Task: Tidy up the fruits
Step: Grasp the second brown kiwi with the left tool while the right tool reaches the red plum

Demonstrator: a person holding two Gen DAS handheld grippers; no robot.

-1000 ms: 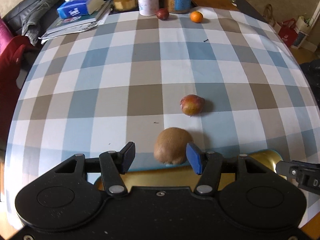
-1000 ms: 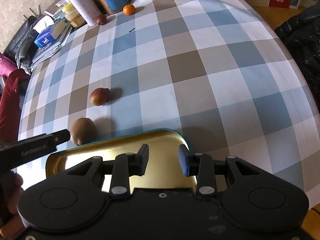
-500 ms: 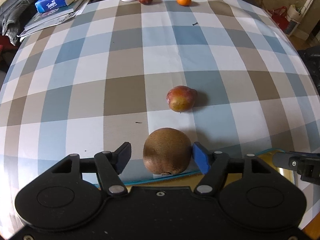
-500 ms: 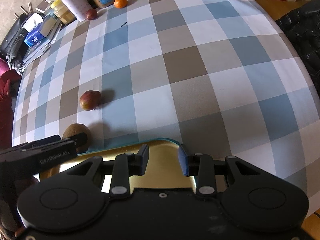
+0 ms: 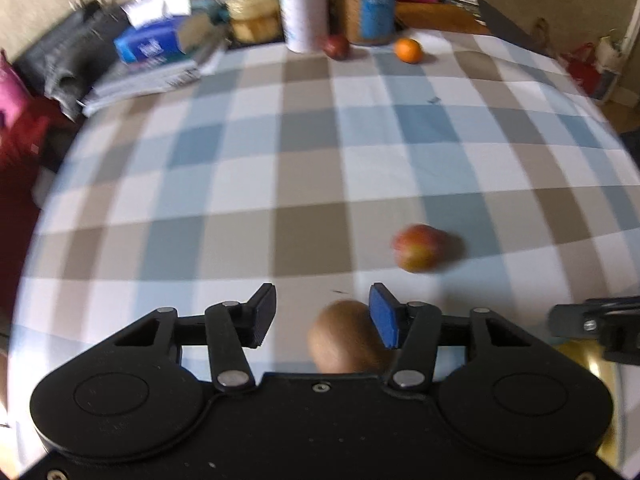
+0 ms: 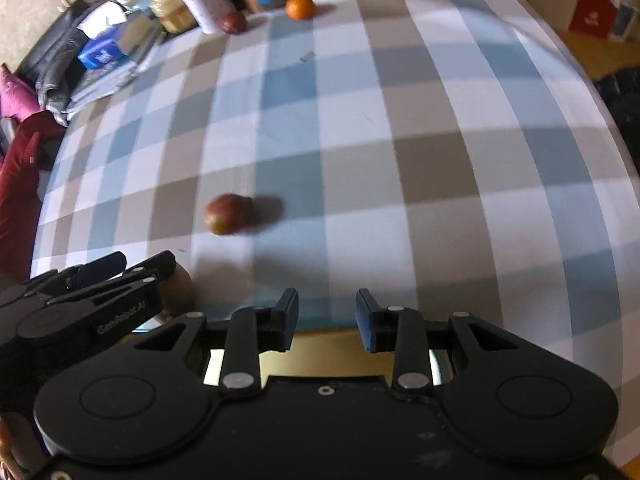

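A brown kiwi (image 5: pixel 344 336) lies on the checked tablecloth between the fingers of my left gripper (image 5: pixel 322 318), close against the right blue pad; the jaws are open and do not clamp it. The kiwi also shows in the right wrist view (image 6: pixel 180 290), partly behind the left gripper (image 6: pixel 92 300). A red-yellow apple (image 5: pixel 418 247) (image 6: pixel 228 214) lies just beyond. My right gripper (image 6: pixel 327 318) is open and empty over the far rim of a gold tray (image 6: pixel 320 354). A dark red fruit (image 5: pixel 336 46) and an orange (image 5: pixel 408 50) sit at the far edge.
Jars, a white cylinder (image 5: pixel 300 4), a blue-labelled container (image 5: pixel 376 0), a tissue box (image 5: pixel 152 44) and papers crowd the table's far side. A black jacket and red cloth lie at the left. Red bags (image 6: pixel 592 12) stand on the floor at the right.
The left gripper has slid left and lowered, so the kiwi now sits against its right pad. Both views tilted up and blurred. The right gripper has opened slightly wider.
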